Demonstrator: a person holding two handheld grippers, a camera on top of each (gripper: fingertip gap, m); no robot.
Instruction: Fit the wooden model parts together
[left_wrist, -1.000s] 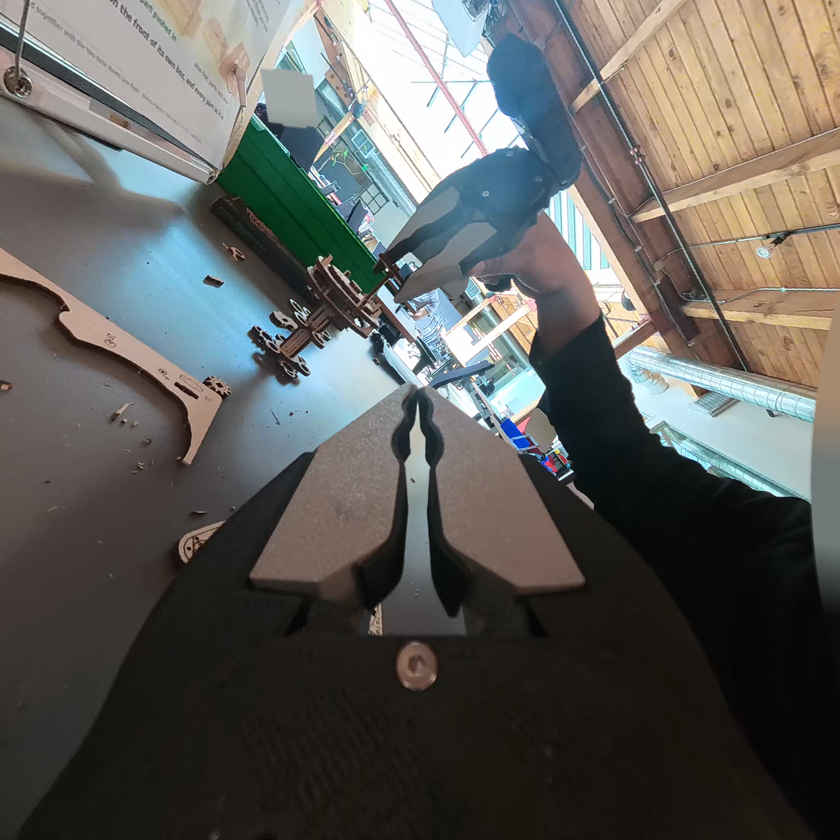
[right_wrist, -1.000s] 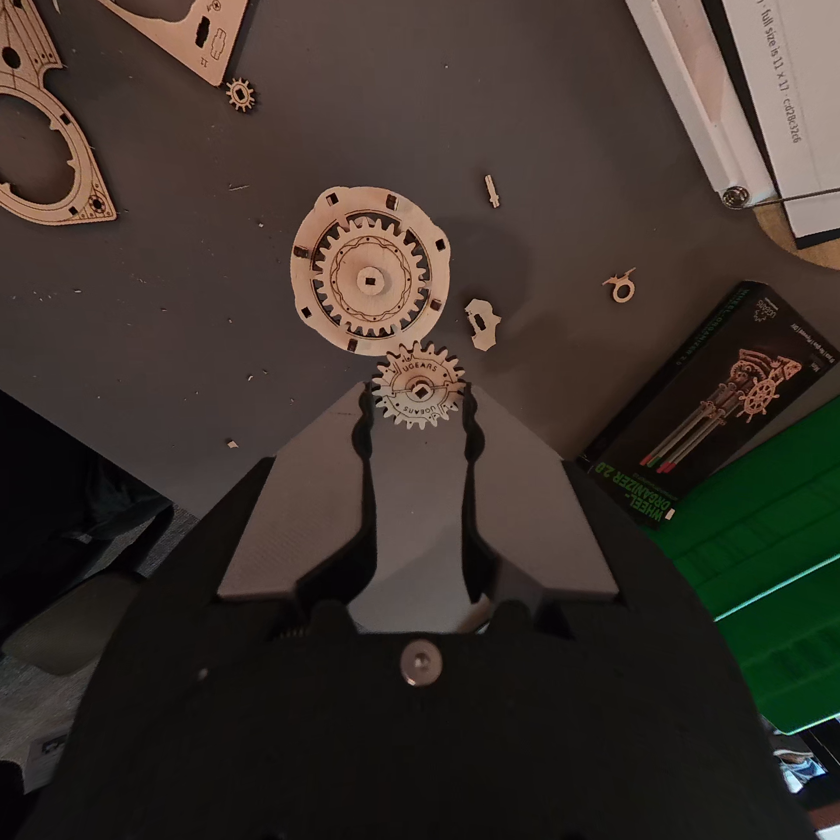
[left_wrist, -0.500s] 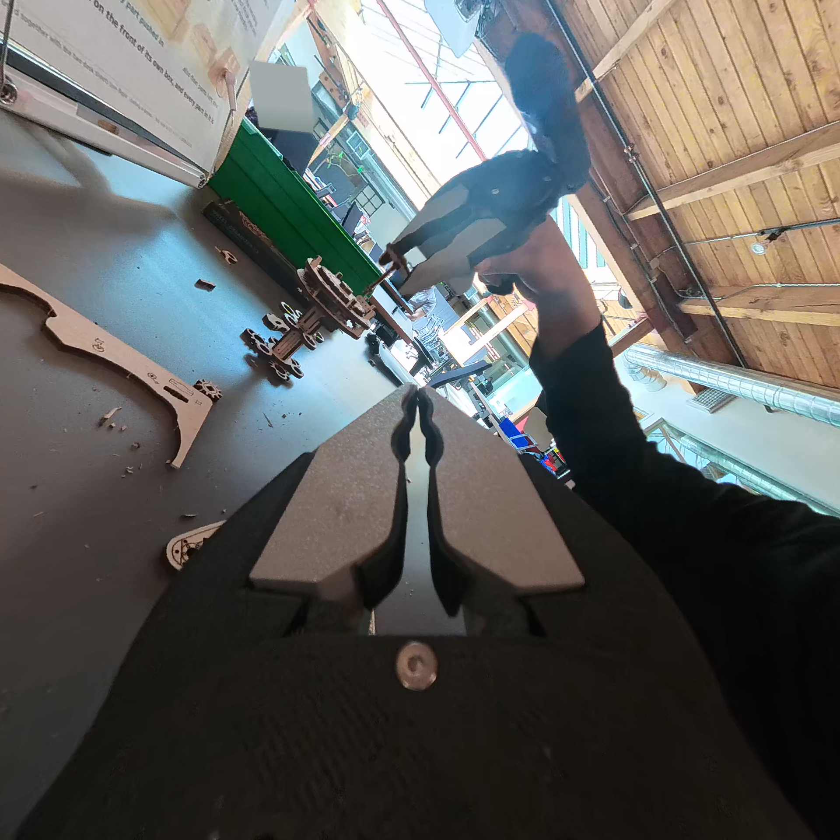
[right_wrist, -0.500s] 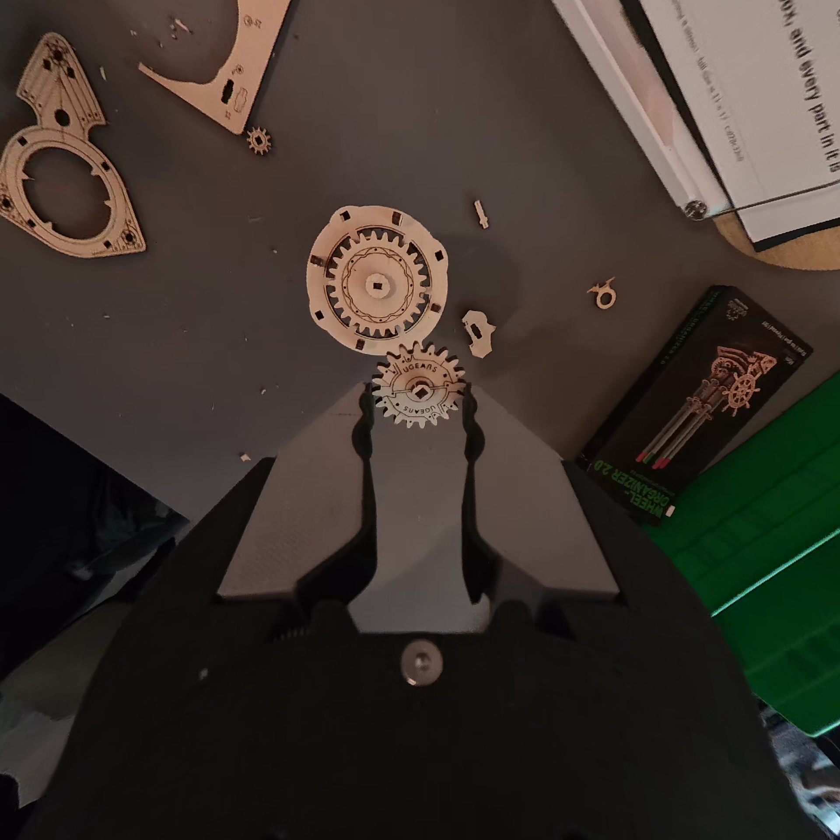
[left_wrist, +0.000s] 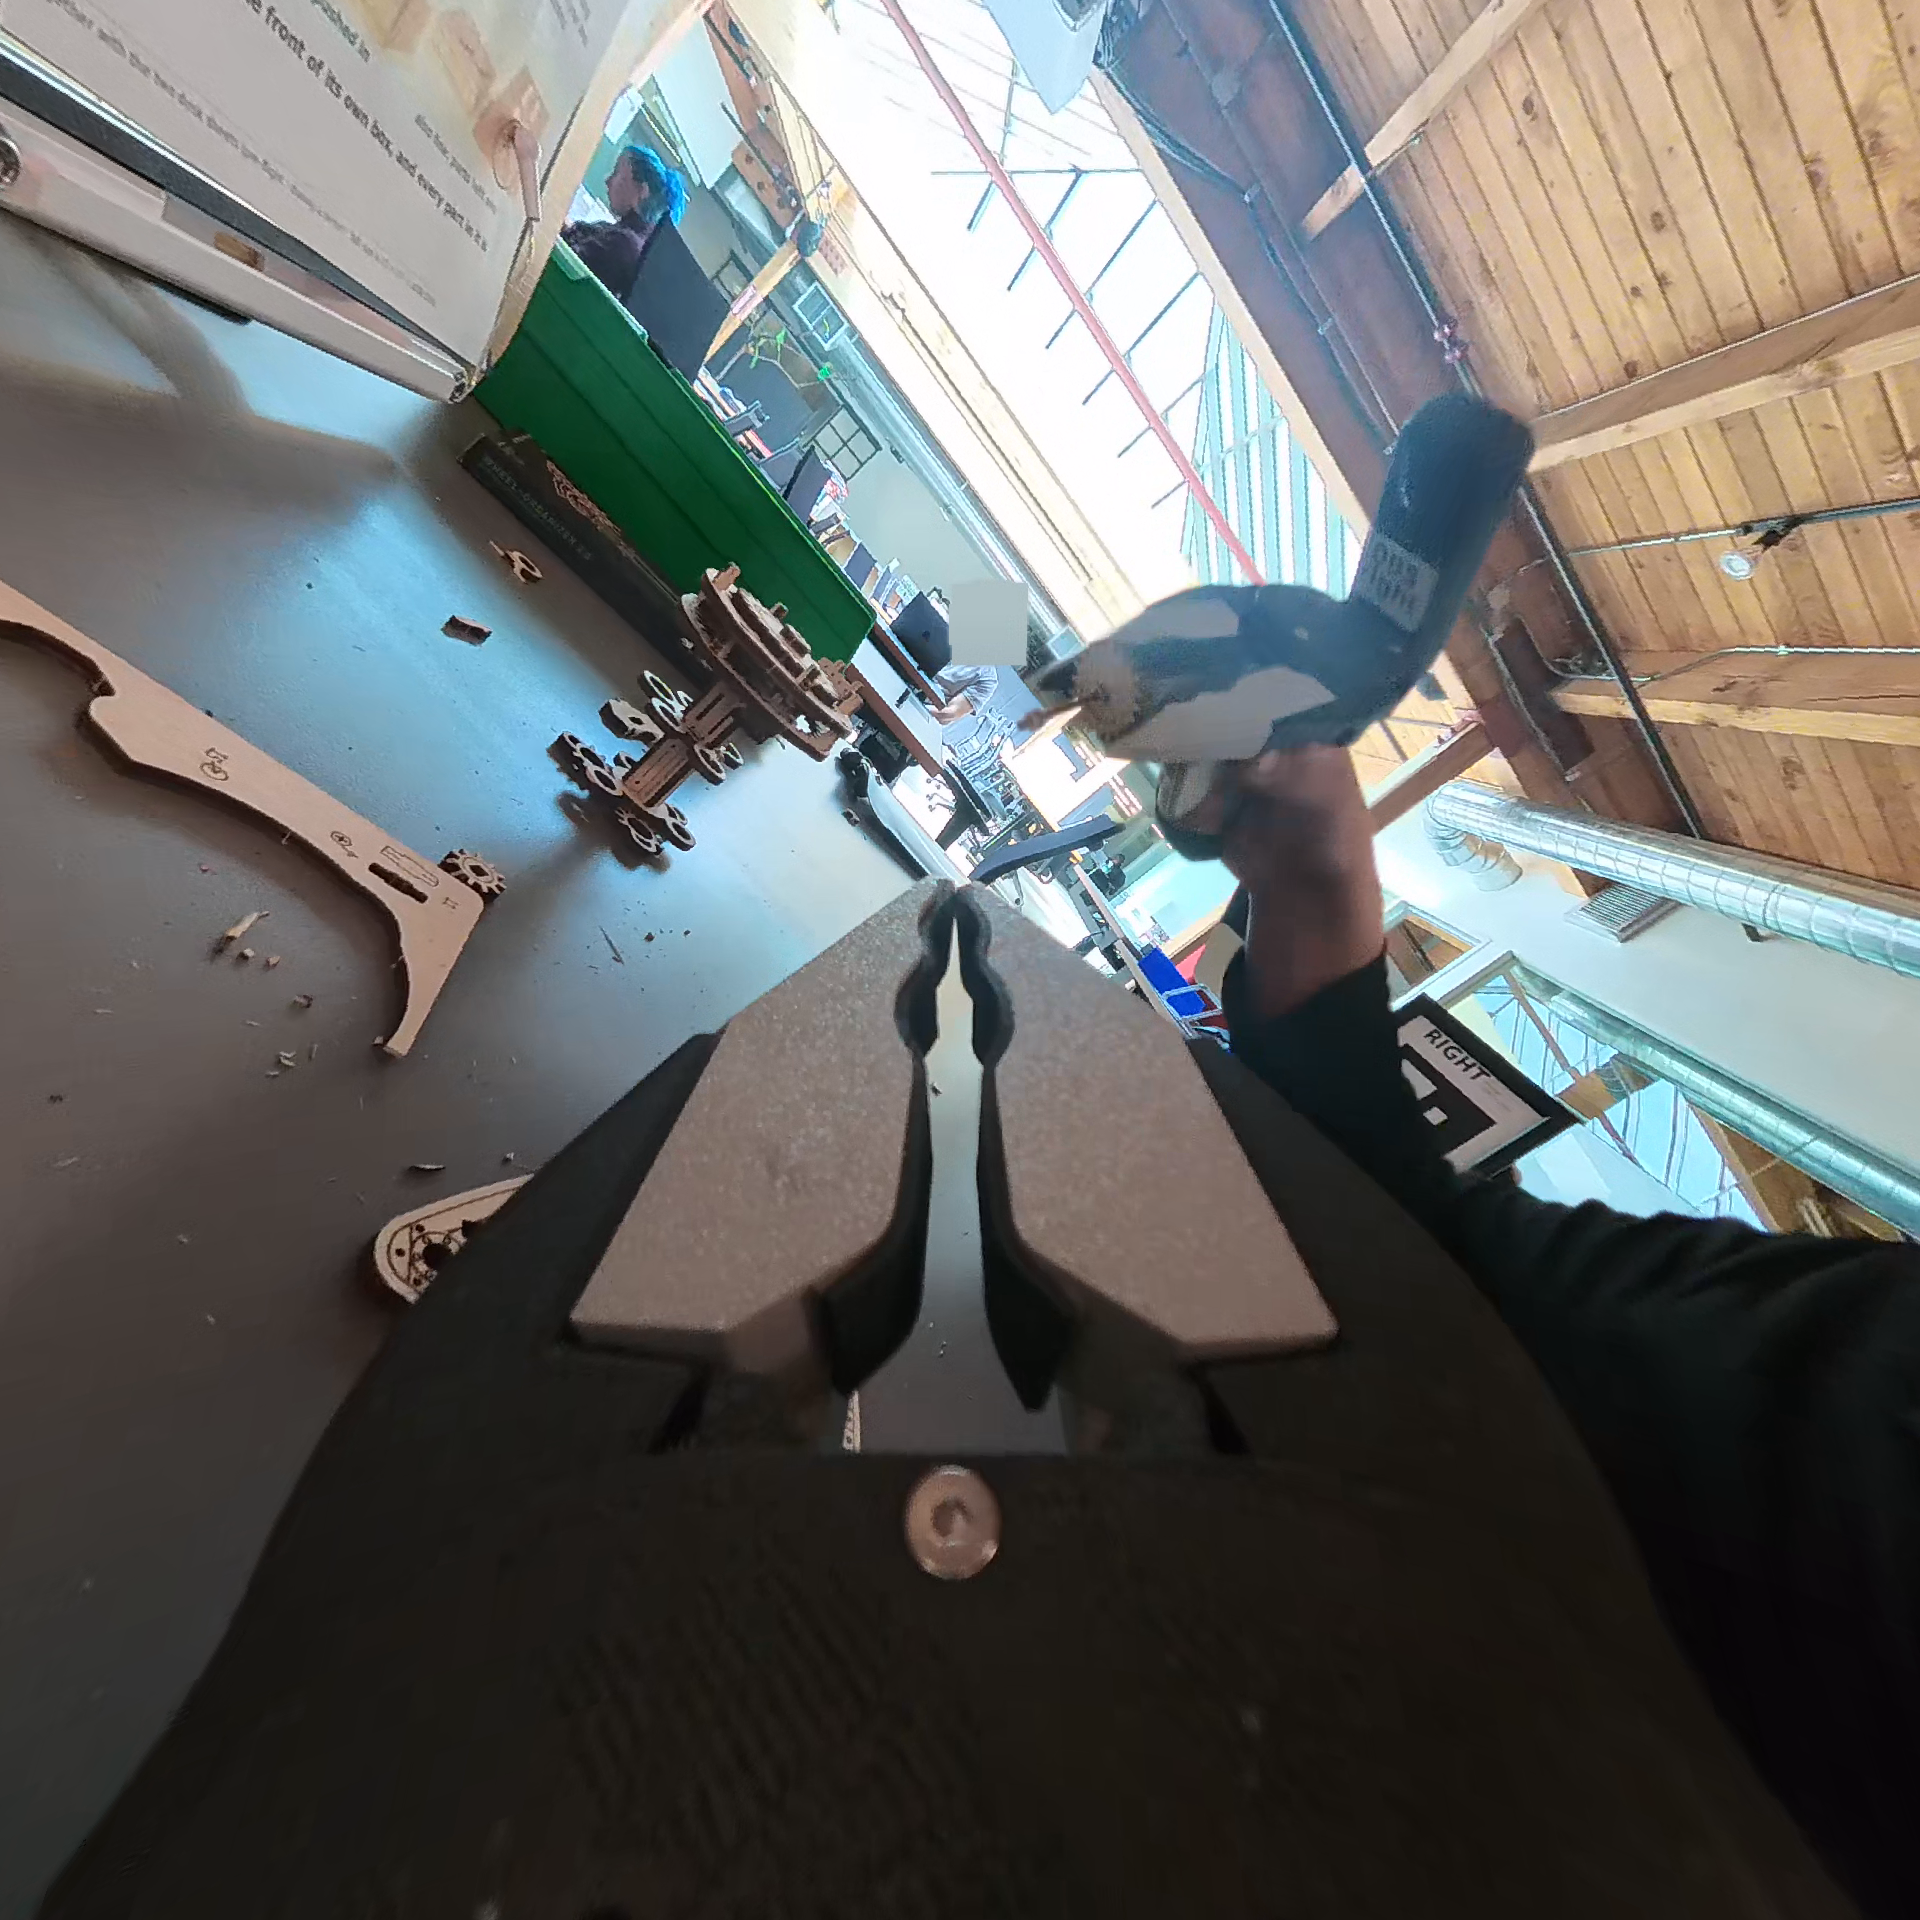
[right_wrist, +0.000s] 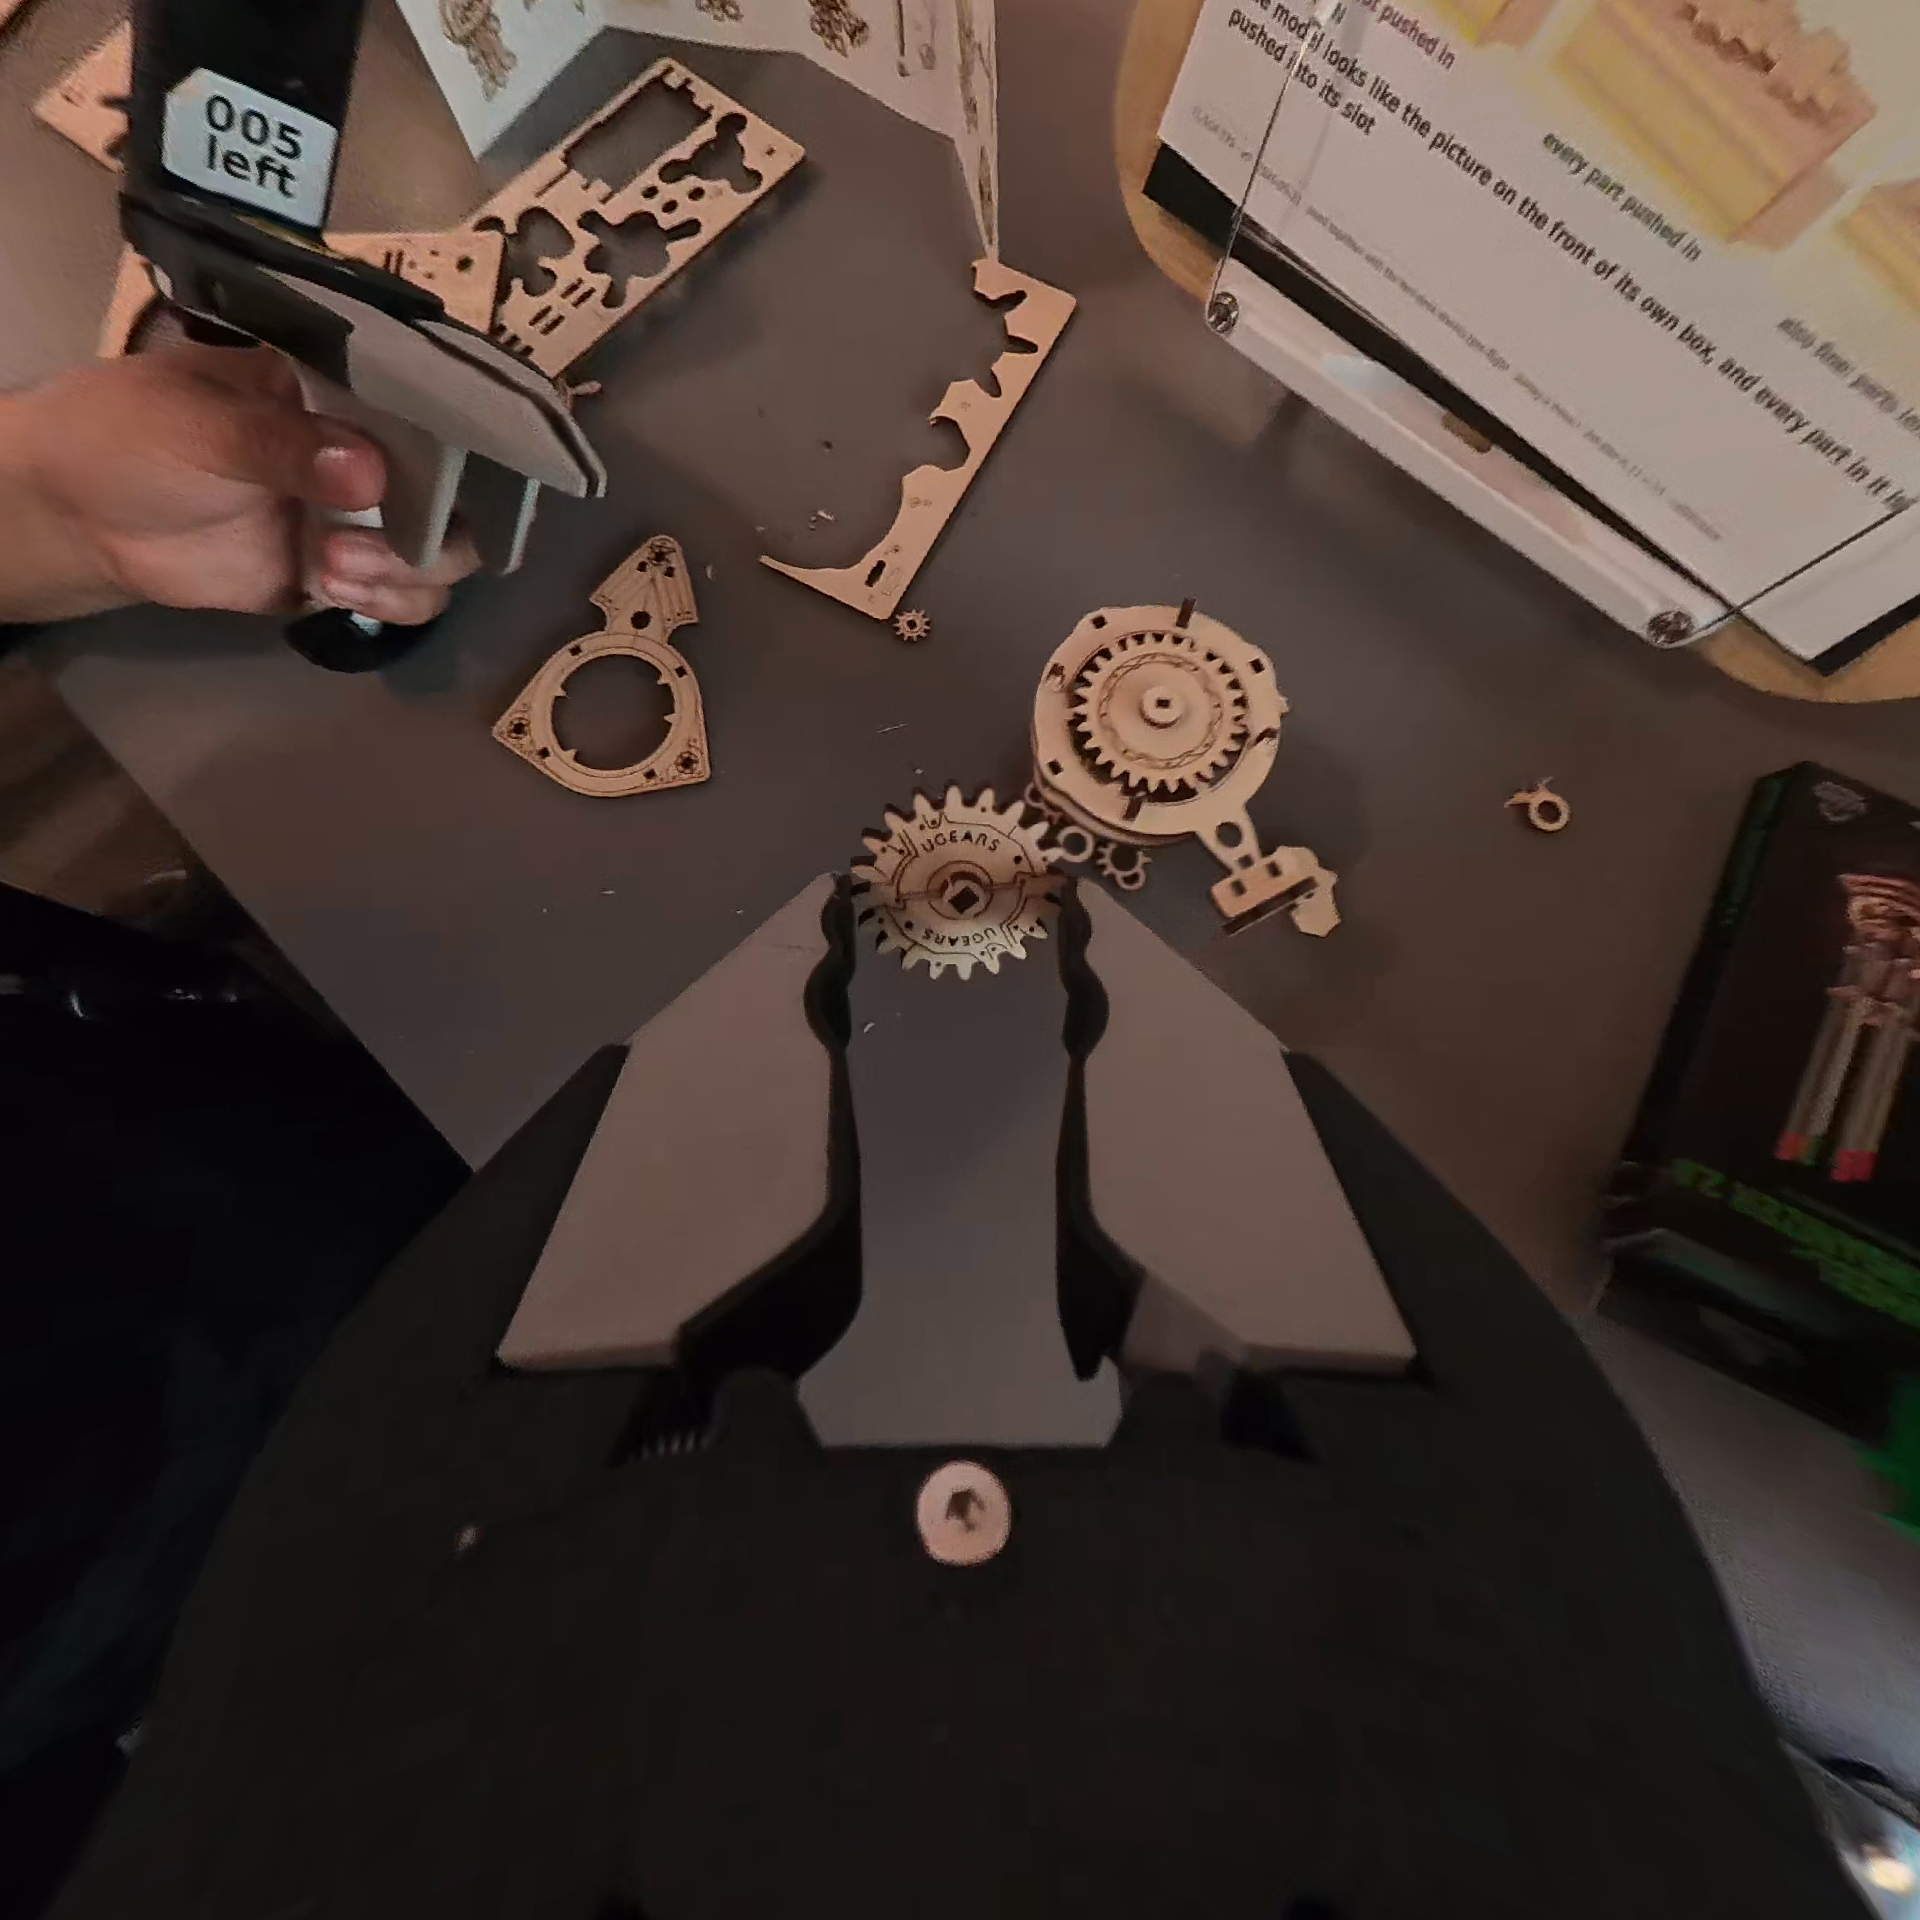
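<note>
My right gripper (right_wrist: 956, 920) is shut on a small wooden gear (right_wrist: 956, 894), held flat between the fingertips above the dark table (right_wrist: 1195, 499). The partly built wooden gear assembly (right_wrist: 1153, 717) stands on the table just beyond and right of the gear. In the left wrist view the assembly (left_wrist: 727, 675) stands apart from the right gripper (left_wrist: 1070, 707), which is raised in the air to its right. My left gripper (left_wrist: 956, 904) is shut and empty, low over the table. It also shows at upper left in the right wrist view (right_wrist: 473, 520), held by a hand.
A teardrop ring plate (right_wrist: 613, 696), punched-out wooden sheets (right_wrist: 623, 229) (right_wrist: 935, 457), a tiny gear (right_wrist: 911, 623) and a small clip piece (right_wrist: 1540, 808) lie around. An instruction sheet stand (right_wrist: 1558, 260) is at back right. A dark kit box (right_wrist: 1787, 1091) lies right, by a green bin (left_wrist: 665, 499). There is about 15 cm between the tips of the two grippers. To reach the small clip piece (right_wrist: 1540, 808) in a straight line is about 25 cm for my right fingers, about 35 cm for my left.
My right gripper has lifted and swung away from the assembly with the gear still in it. My left gripper stays shut and has barely moved.
</note>
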